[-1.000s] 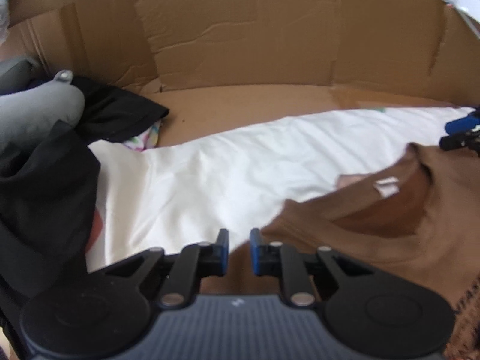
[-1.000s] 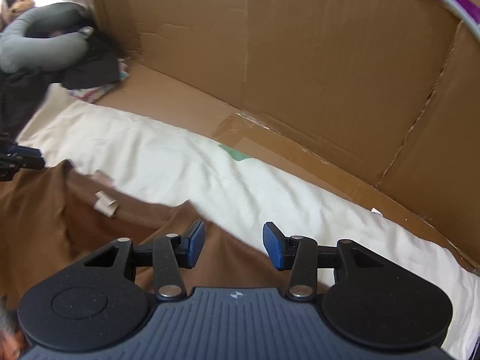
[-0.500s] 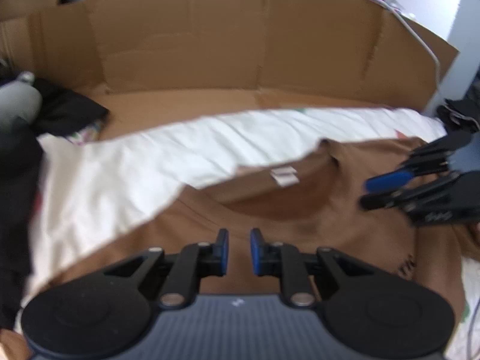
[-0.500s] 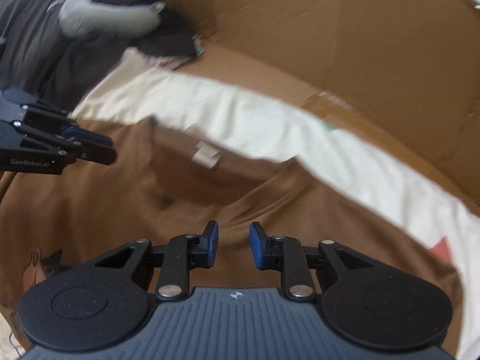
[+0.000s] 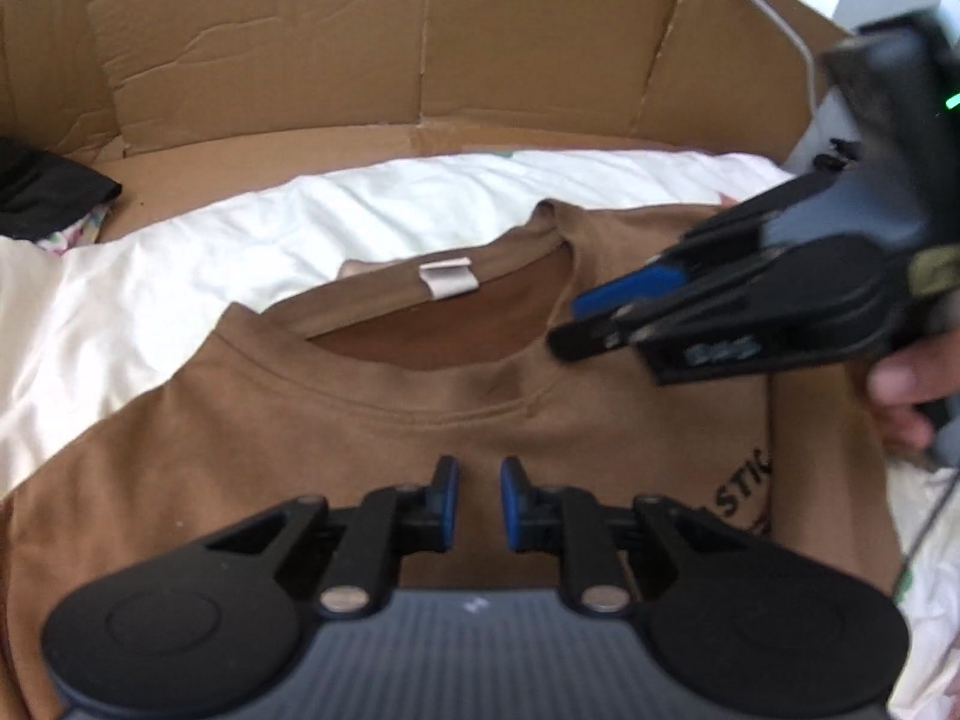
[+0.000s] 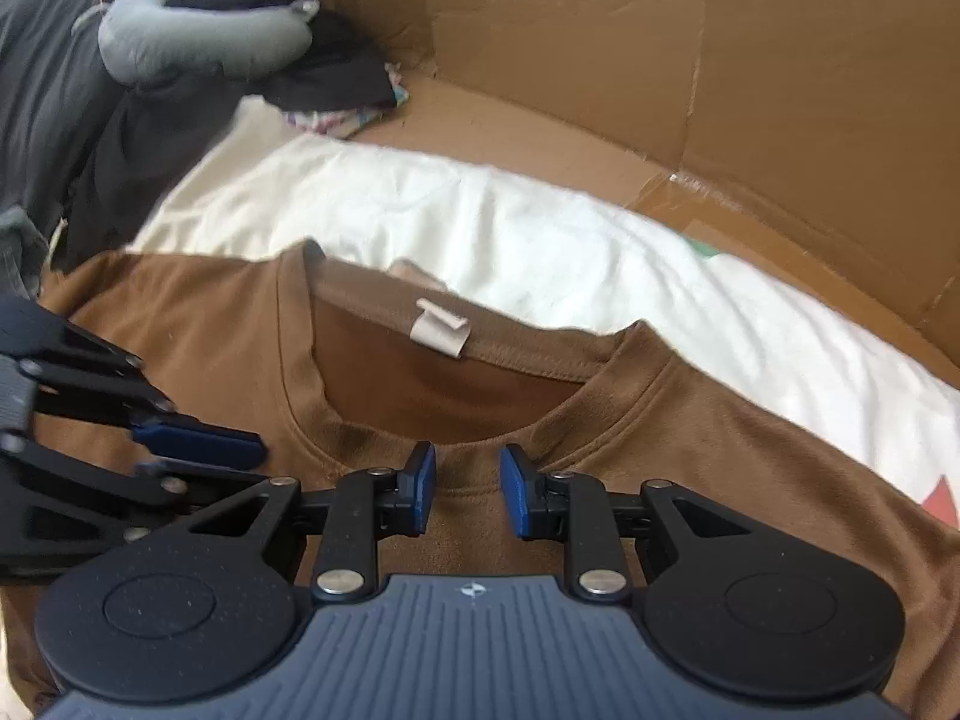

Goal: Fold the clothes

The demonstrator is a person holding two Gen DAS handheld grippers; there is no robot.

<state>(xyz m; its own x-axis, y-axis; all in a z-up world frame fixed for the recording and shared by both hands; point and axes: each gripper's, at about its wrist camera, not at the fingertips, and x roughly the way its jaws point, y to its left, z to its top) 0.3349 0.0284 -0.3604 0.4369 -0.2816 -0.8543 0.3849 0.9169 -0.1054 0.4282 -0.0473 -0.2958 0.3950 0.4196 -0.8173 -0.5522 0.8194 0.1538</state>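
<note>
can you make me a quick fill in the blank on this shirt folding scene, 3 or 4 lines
1. The brown t-shirt lies partly on top of a ____ cloth.
2. The small pale label is sewn inside the shirt's ____.
3. The wall behind the clothes is made of ____.
4. Neither the left gripper nor the right gripper holds any fabric; there is ____ between each pair of blue pads.

Missing words: white; collar; cardboard; a gap
</note>
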